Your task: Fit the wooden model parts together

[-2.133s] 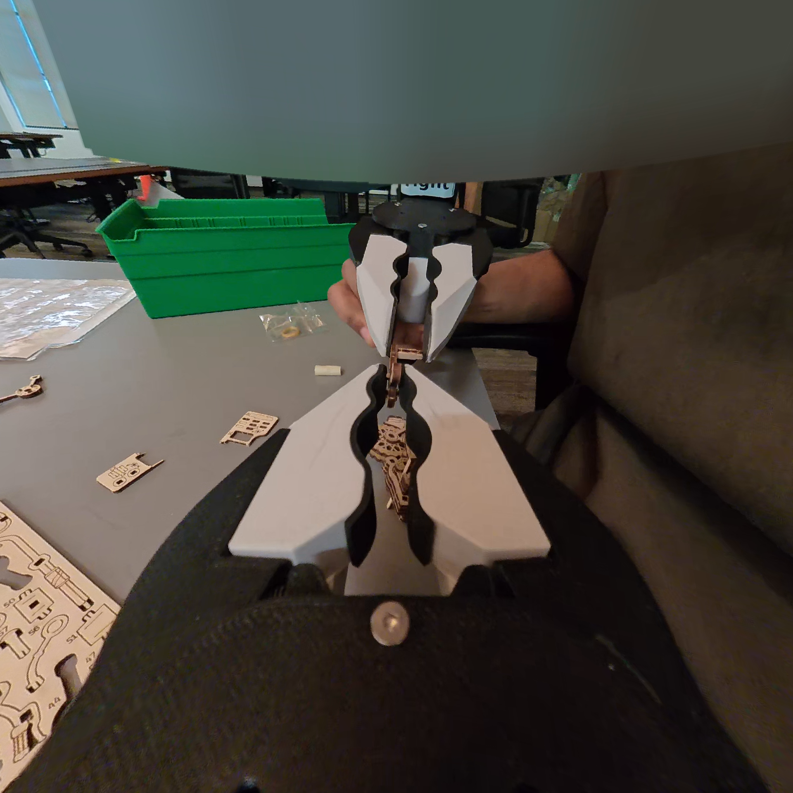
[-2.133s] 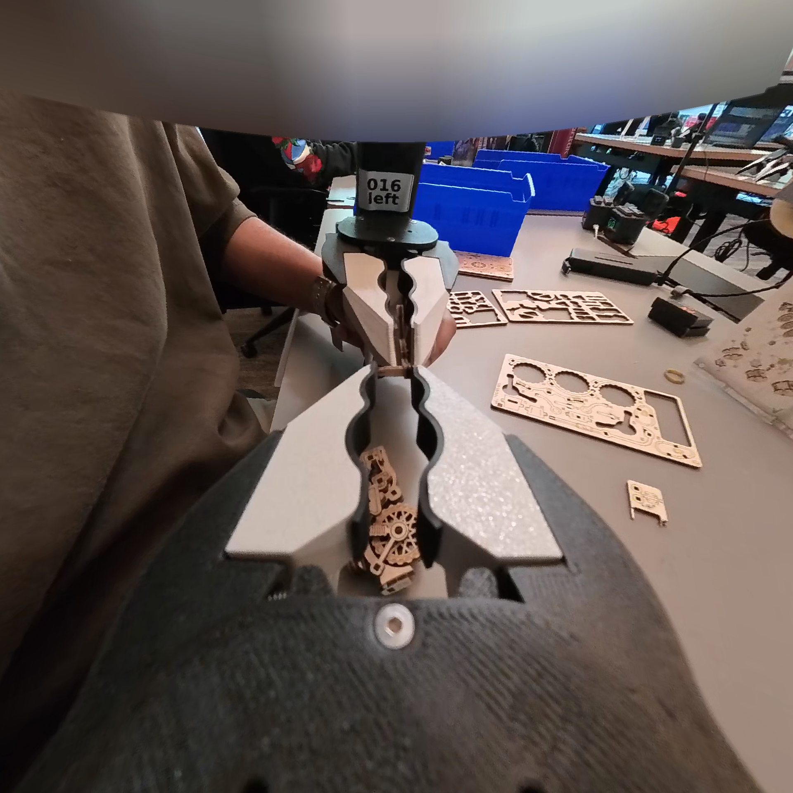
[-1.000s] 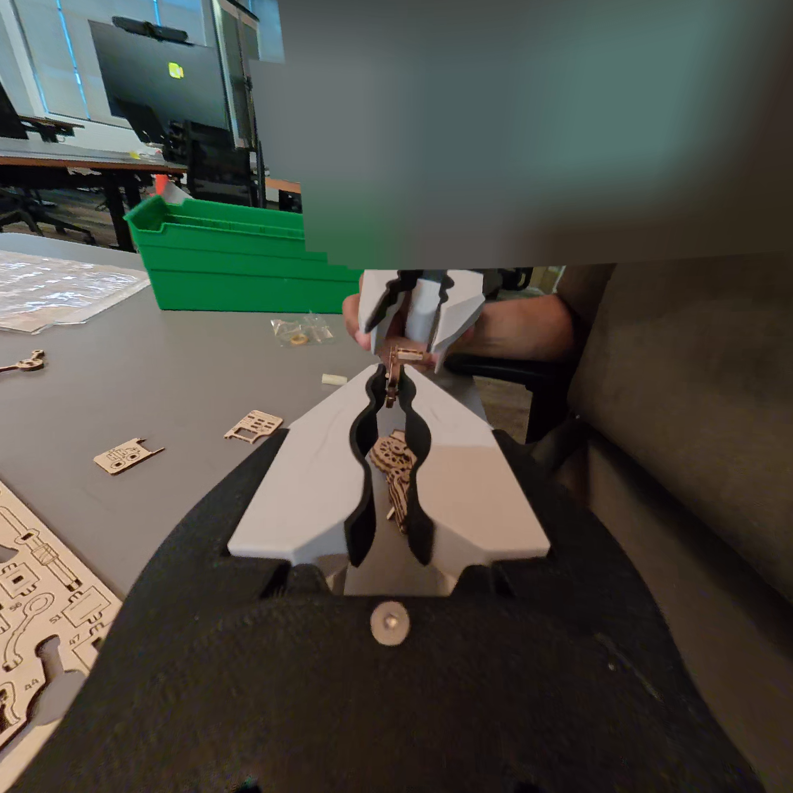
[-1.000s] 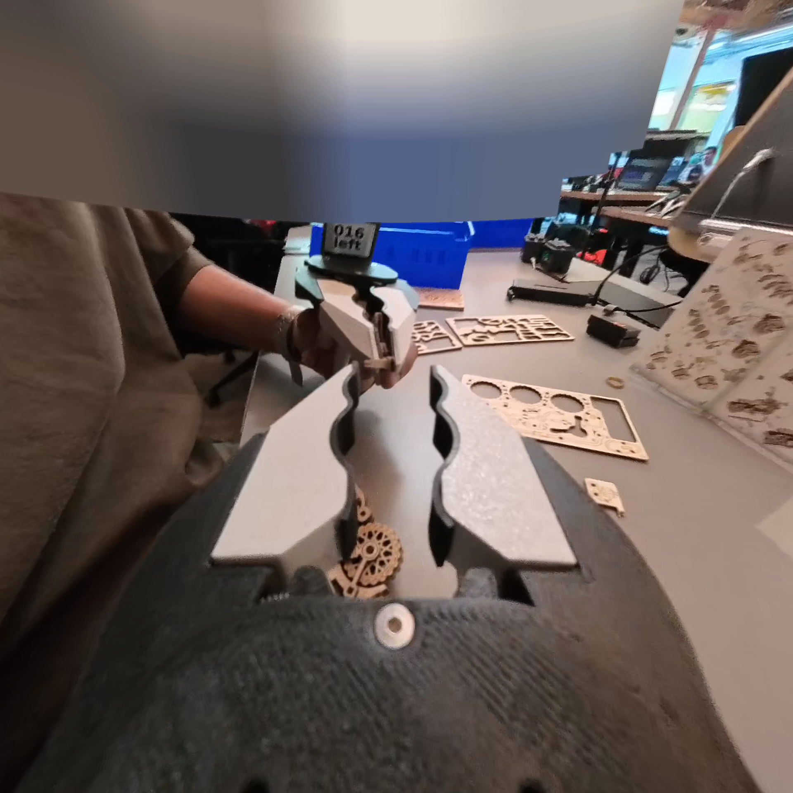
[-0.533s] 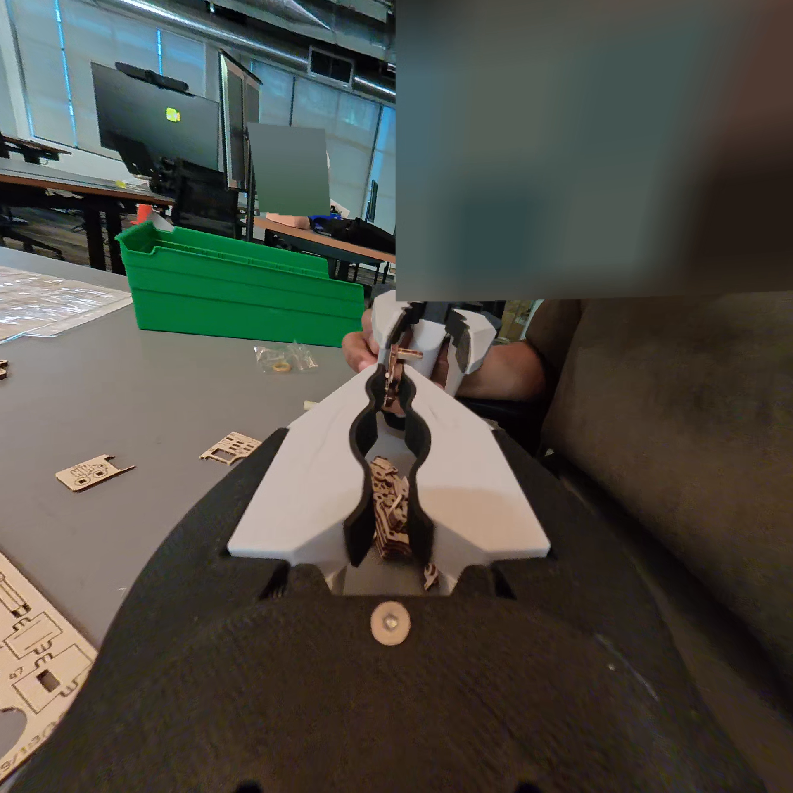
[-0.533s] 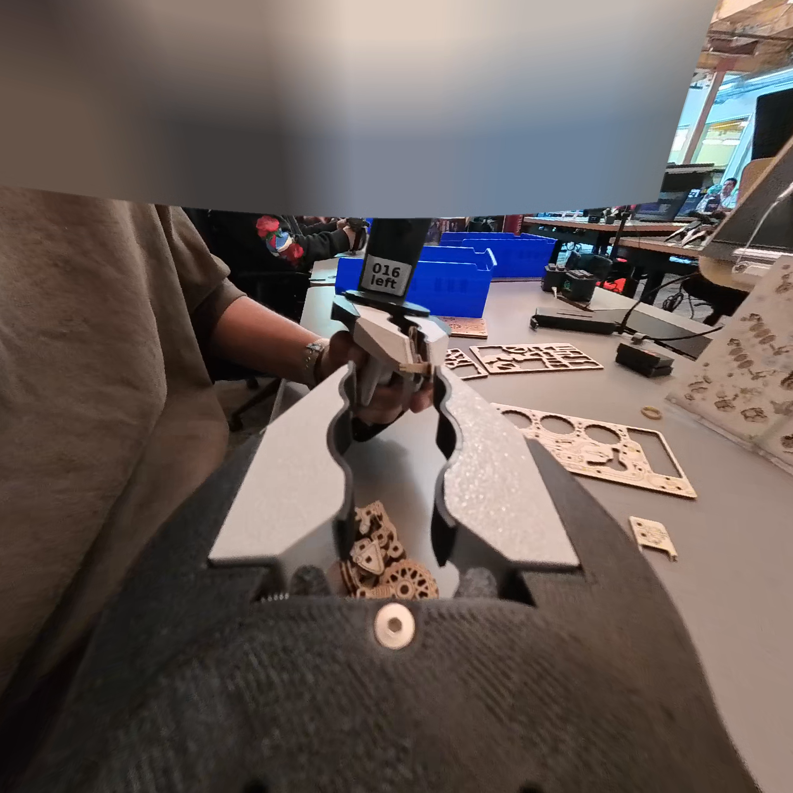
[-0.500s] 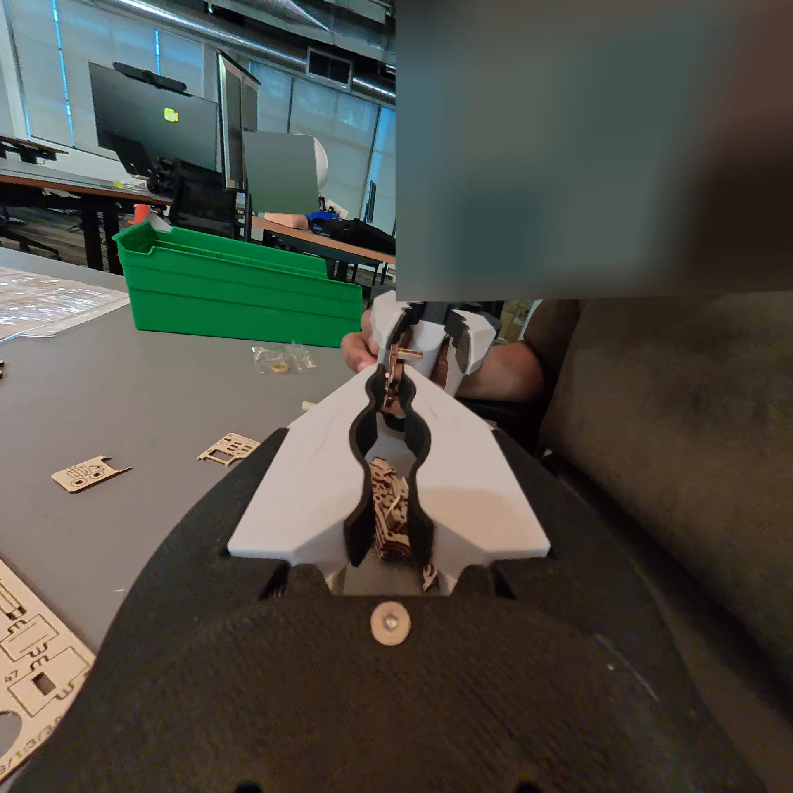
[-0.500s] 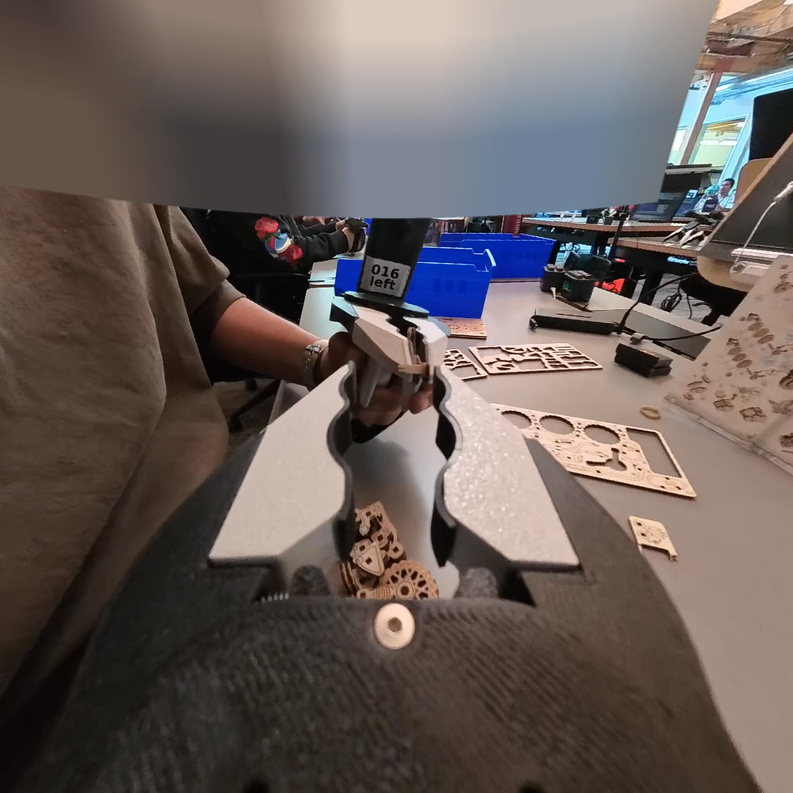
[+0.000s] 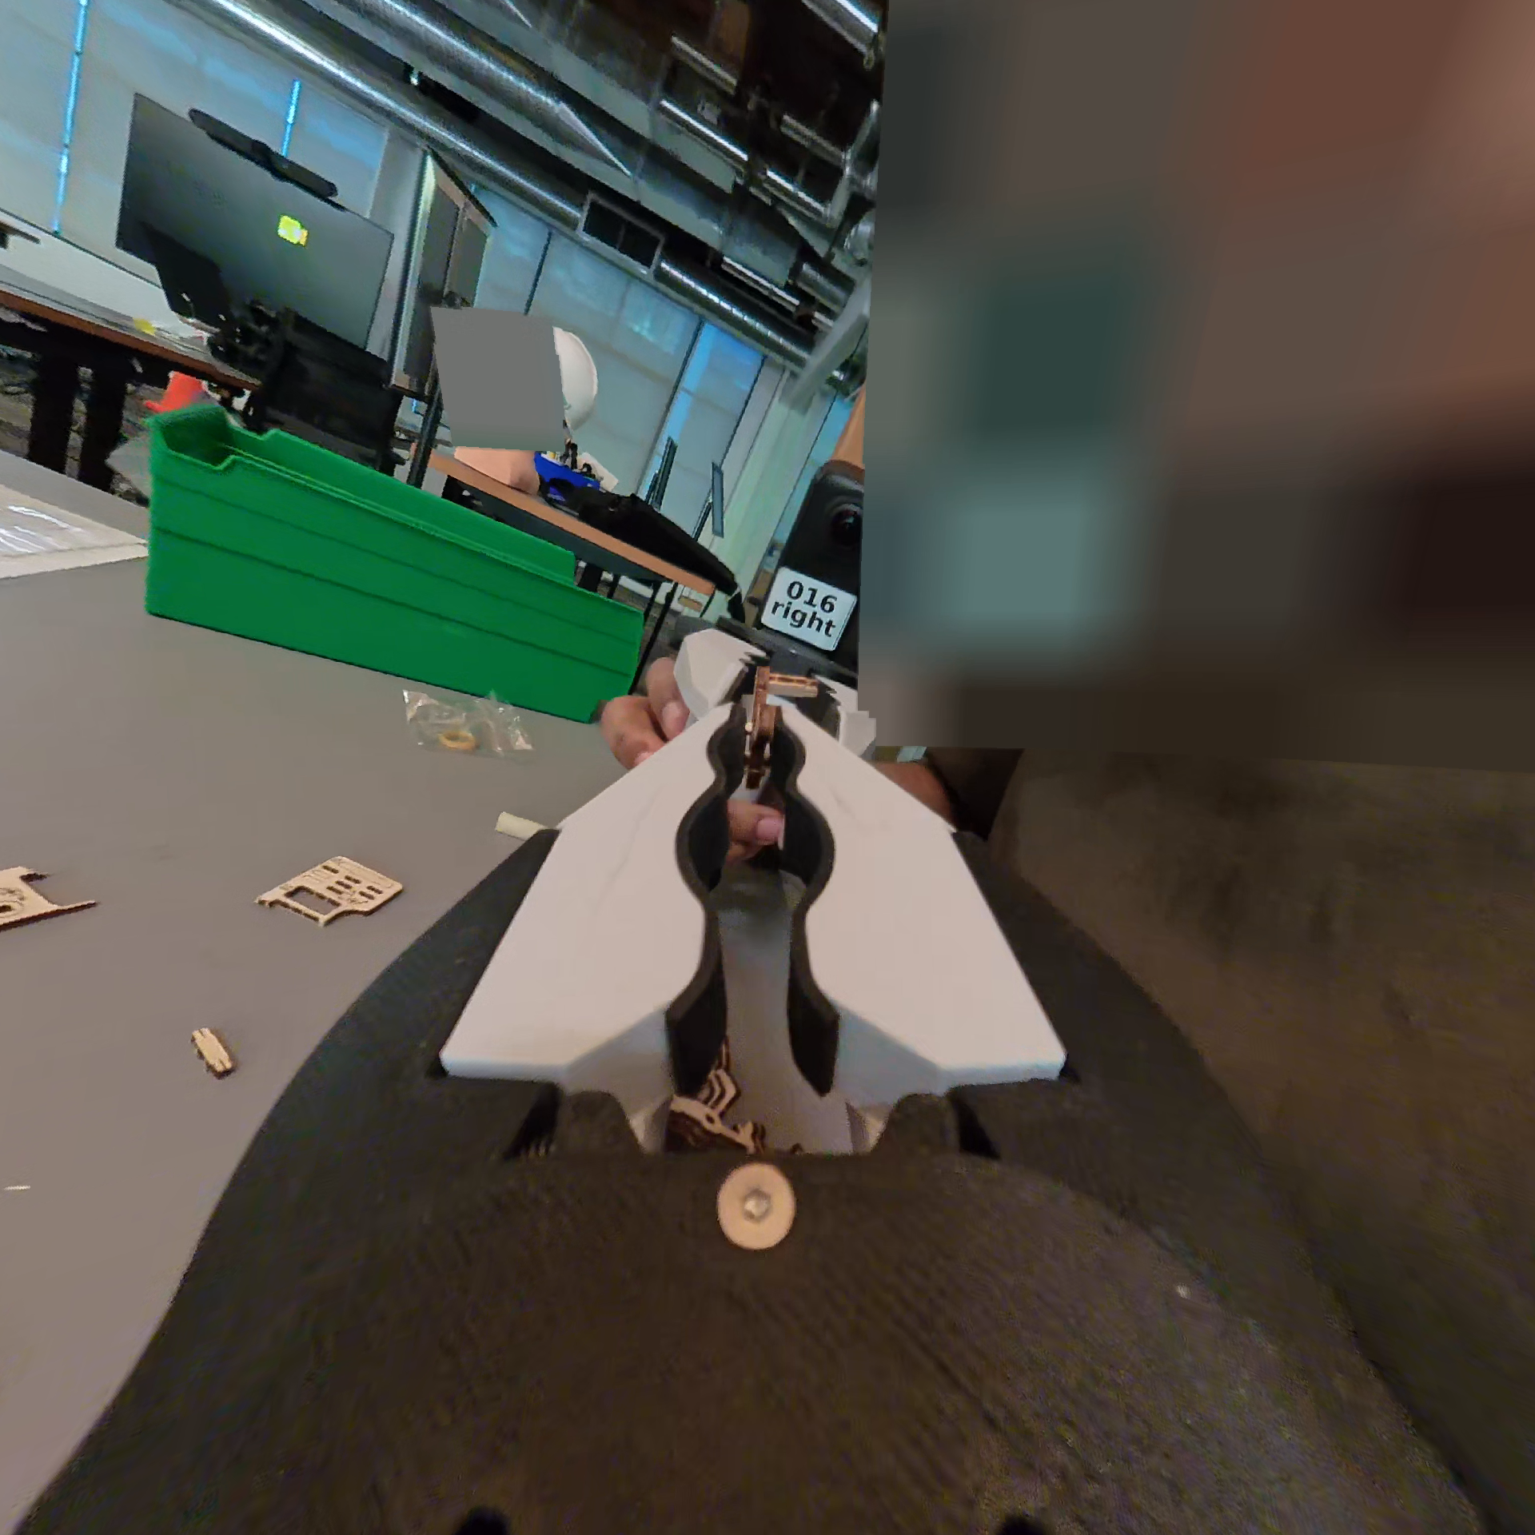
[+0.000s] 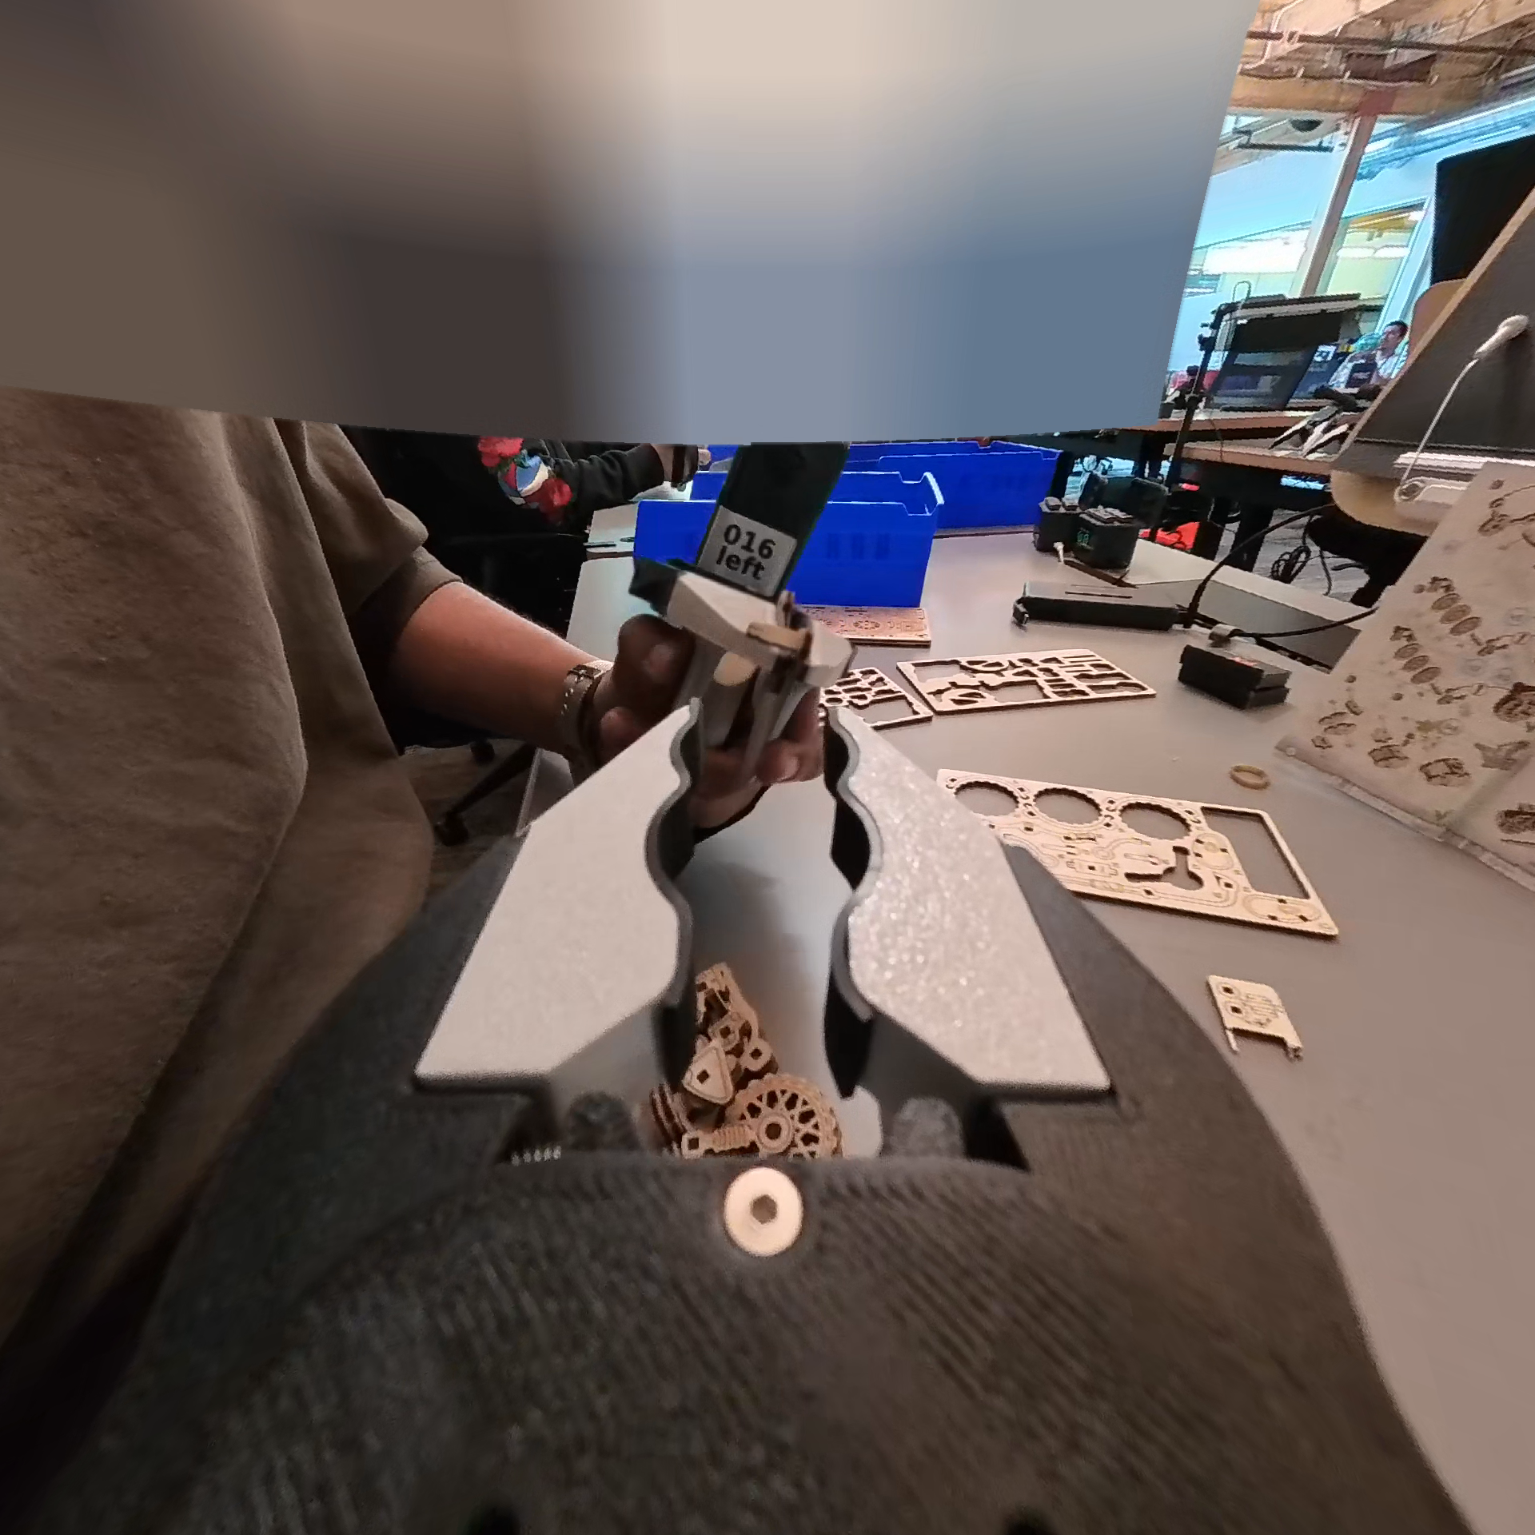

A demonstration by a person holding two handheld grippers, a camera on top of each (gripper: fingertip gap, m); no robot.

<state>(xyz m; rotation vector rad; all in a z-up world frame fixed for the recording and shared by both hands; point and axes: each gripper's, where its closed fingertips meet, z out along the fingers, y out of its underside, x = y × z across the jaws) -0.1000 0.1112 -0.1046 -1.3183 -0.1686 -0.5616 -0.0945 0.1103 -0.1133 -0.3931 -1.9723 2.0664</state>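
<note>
My left gripper (image 9: 760, 723) is shut on a small wooden part (image 9: 757, 739) with a short crosspiece on top, held above the grey table. In the right wrist view the left gripper (image 10: 785, 656) sits just beyond my right gripper (image 10: 756, 731), which is open and empty, its fingers (image 10: 905, 880) to either side of it. The right gripper (image 9: 777, 693) also shows just past the left fingertips. A wooden gear assembly (image 10: 747, 1096) lies on the table under both grippers; only its edge (image 9: 714, 1113) shows in the left wrist view.
A green bin (image 9: 374, 573), a small plastic bag (image 9: 465, 723), a white peg (image 9: 519, 825) and loose wooden pieces (image 9: 332, 889) lie to the left. Punched wooden sheets (image 10: 1138, 839), a small wooden plate (image 10: 1254, 1009), blue bins (image 10: 864, 540) and a printed sheet (image 10: 1429, 664) are to the right. The tips of both grippers are at nearly the same place.
Both grippers have tilted up and risen, so the gear assembly sits lower in both views. The left gripper keeps its hold on the small part. The right gripper stays open.
</note>
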